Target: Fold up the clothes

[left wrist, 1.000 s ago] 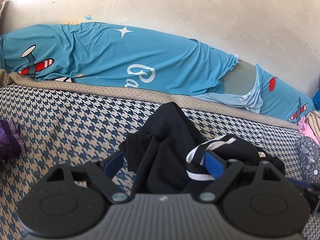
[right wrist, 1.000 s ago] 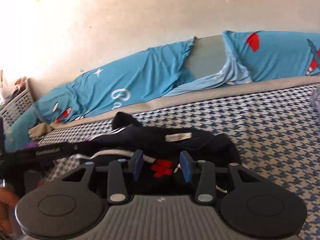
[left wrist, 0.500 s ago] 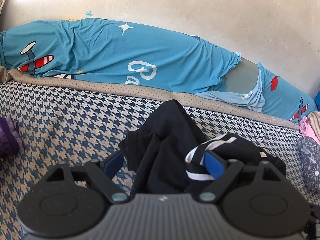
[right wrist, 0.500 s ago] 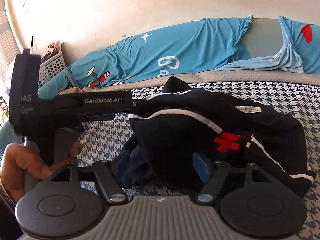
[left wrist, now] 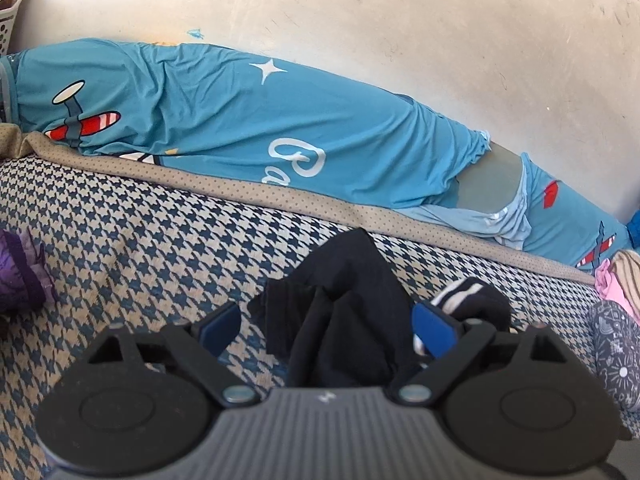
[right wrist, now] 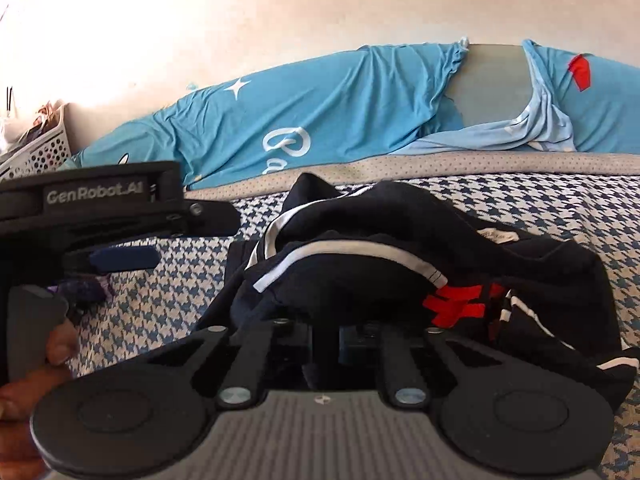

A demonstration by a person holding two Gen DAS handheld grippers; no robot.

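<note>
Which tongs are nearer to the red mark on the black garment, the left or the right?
Right. The right tongs have just closed on the black garment beside its red mark. The left tongs stand open around the garment's other end, farther from it.

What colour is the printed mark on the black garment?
Red, on the black garment; the mark shows best in the right wrist view.

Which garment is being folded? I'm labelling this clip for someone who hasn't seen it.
On the houndstooth bed cover, before the blue pillows, lies a crumpled black garment. White piping and a red logo distinguish it from the purple cloth.
</note>
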